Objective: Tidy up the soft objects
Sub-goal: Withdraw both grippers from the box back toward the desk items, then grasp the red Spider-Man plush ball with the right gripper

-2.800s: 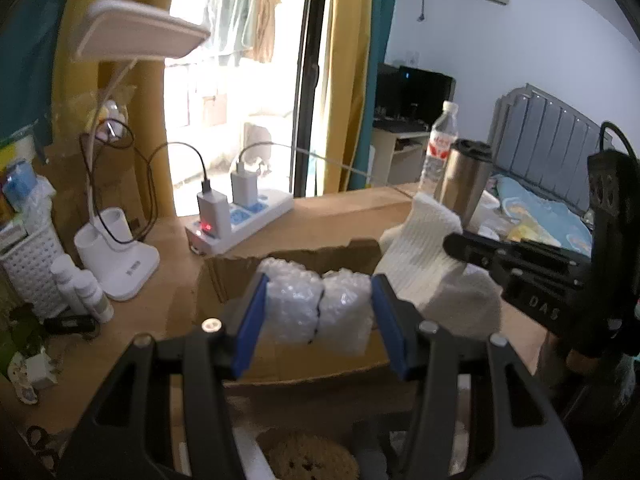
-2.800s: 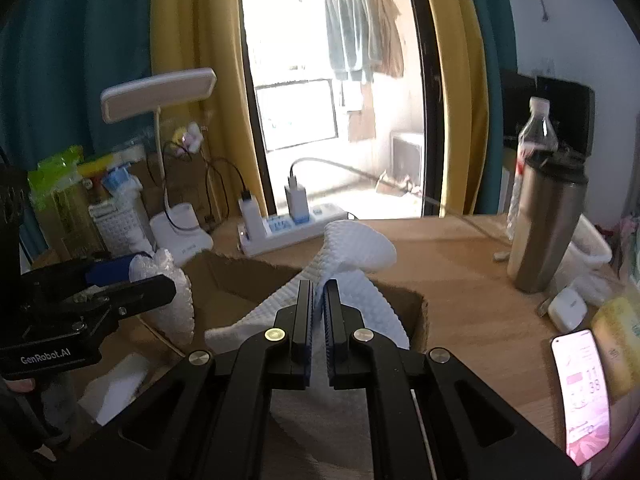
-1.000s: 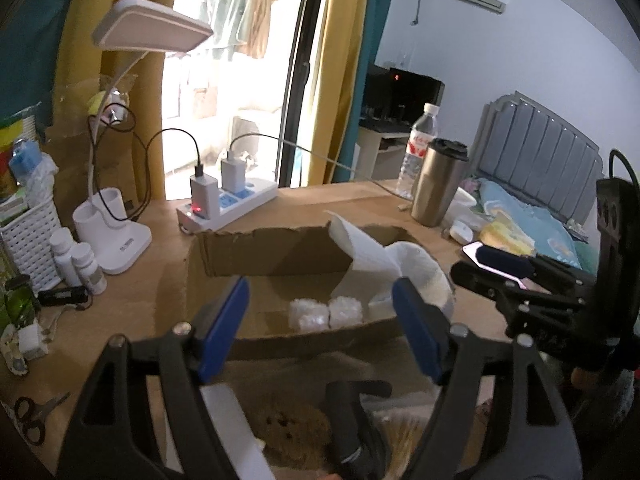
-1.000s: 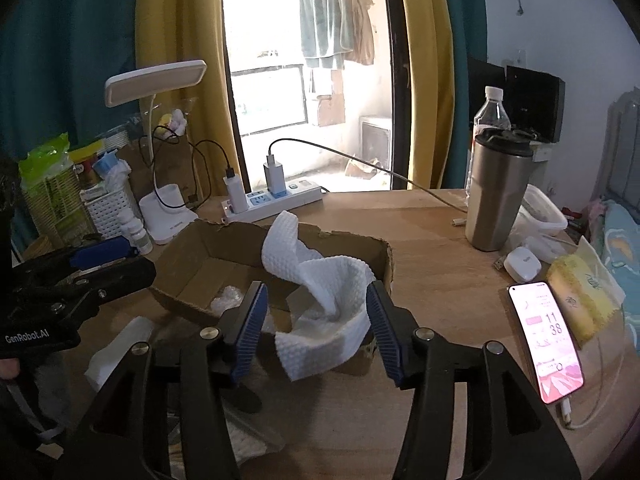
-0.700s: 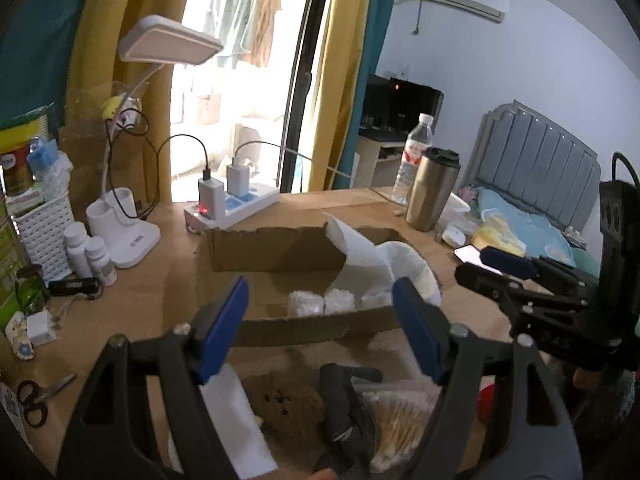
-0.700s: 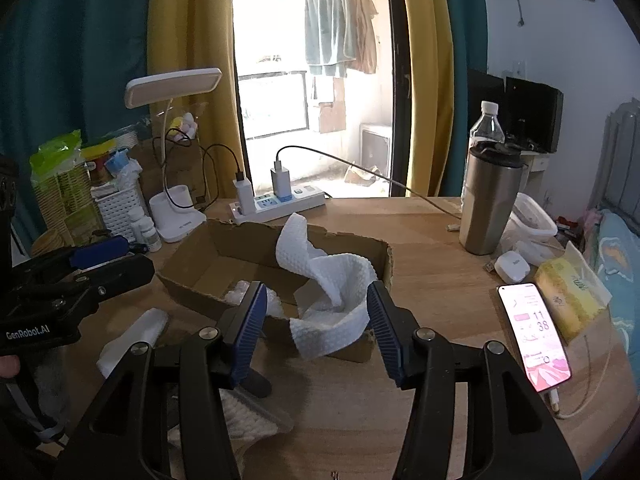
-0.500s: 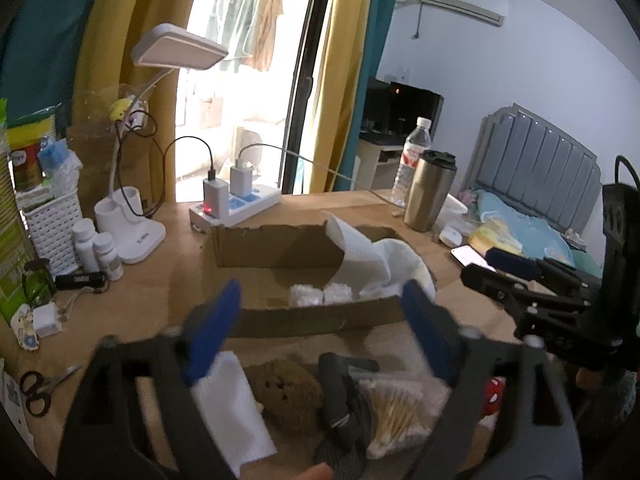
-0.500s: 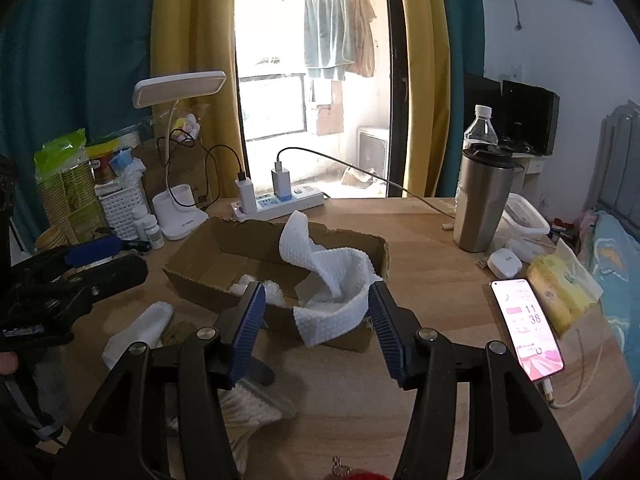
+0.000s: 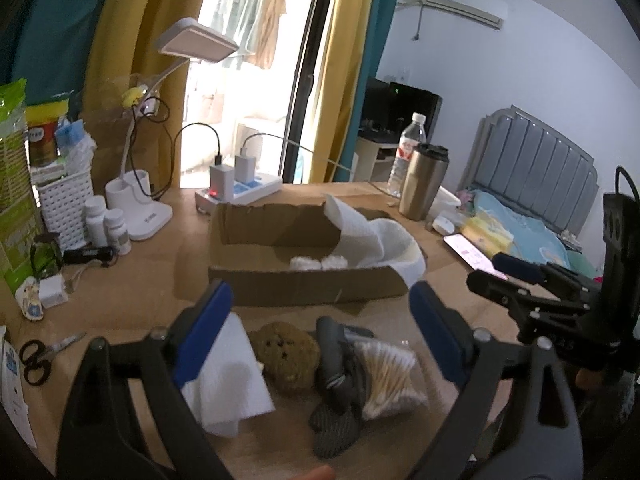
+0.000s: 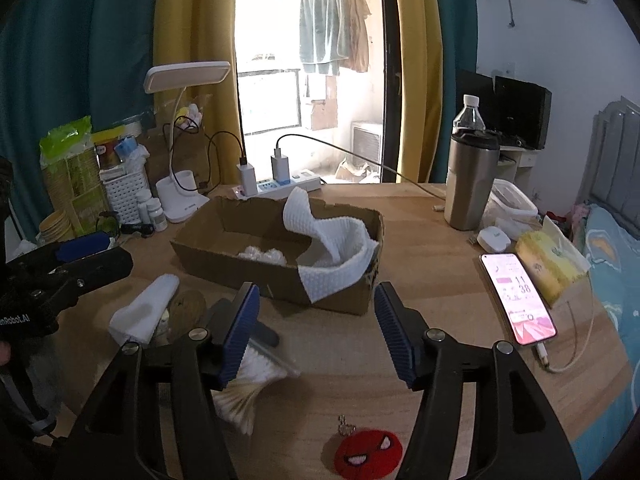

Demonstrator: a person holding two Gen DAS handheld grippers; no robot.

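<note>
Both grippers have been pulled back from the cardboard box, empty.
Left gripper is wide; right gripper is opening. Brown sponge, just below the left gripper, should be squeezed softly.

LIGHT: you get daylight from the balcony door, blown out | SHADOW: your near foreground is dim | BLUR: close items look soft | EDGES: fisheye bending, black corners
</note>
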